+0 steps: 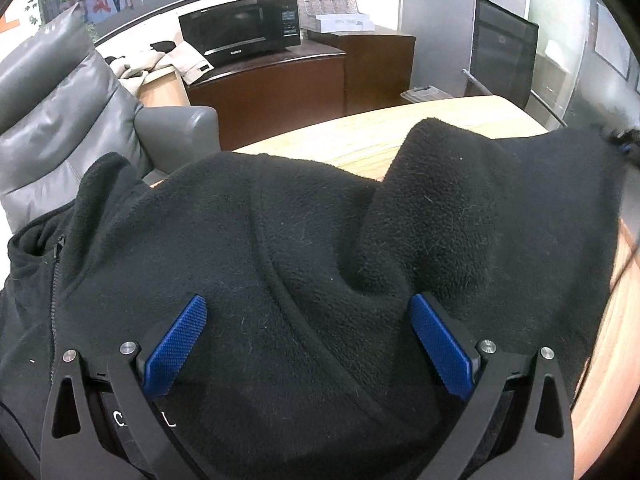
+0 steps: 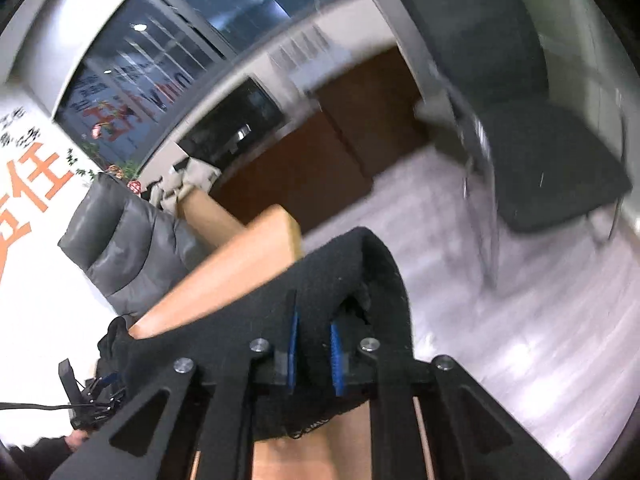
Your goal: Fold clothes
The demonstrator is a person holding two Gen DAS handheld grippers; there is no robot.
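Fleece (image 2: 352,264) between right gripper's (image 2: 314,328) pads.

The microwave (image 1: 244,30) on the dark wood cabinet (image 1: 272,80) carries the brand "Galanz" in small light letters on its lower front edge. In the right wrist view, the white wall (image 2: 28,216) bears large orange characters, of which "任" reads clearly. White letters on the left gripper's (image 1: 306,312) black body are partly hidden; only a "C" and an "L" show.
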